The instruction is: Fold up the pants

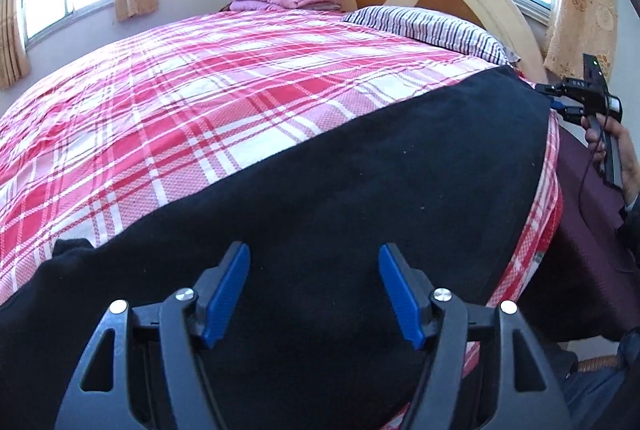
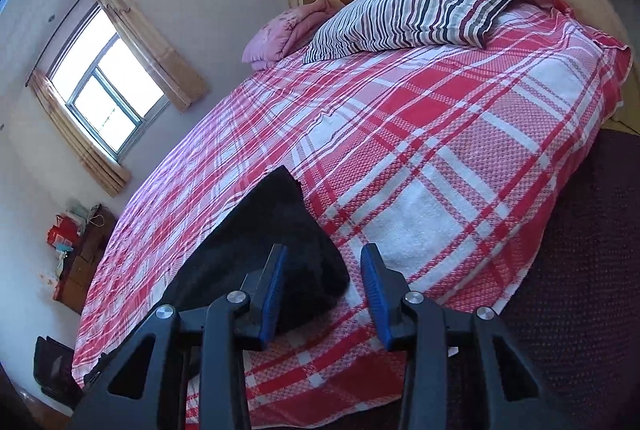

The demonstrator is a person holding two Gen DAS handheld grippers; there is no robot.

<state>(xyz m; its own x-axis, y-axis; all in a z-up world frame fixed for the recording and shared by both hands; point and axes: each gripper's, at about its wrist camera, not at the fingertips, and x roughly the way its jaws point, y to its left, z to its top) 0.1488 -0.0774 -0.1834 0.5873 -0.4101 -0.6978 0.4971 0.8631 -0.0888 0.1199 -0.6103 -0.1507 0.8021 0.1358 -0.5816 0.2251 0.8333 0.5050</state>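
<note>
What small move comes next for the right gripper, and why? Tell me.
Probably ease the right gripper left over the black pants end and close. Its jaws stand open, gripping nothing, with the pants' corner just left of the gap on the plaid bedspread.

The only lettering to be seen is on the right gripper (image 1: 576, 97) — pale characters on top of its black body, in the left wrist view. They look like "DAS", though they are too small to be sure. Nothing on the bed linen, the curtains or the far clutter can be read.
</note>
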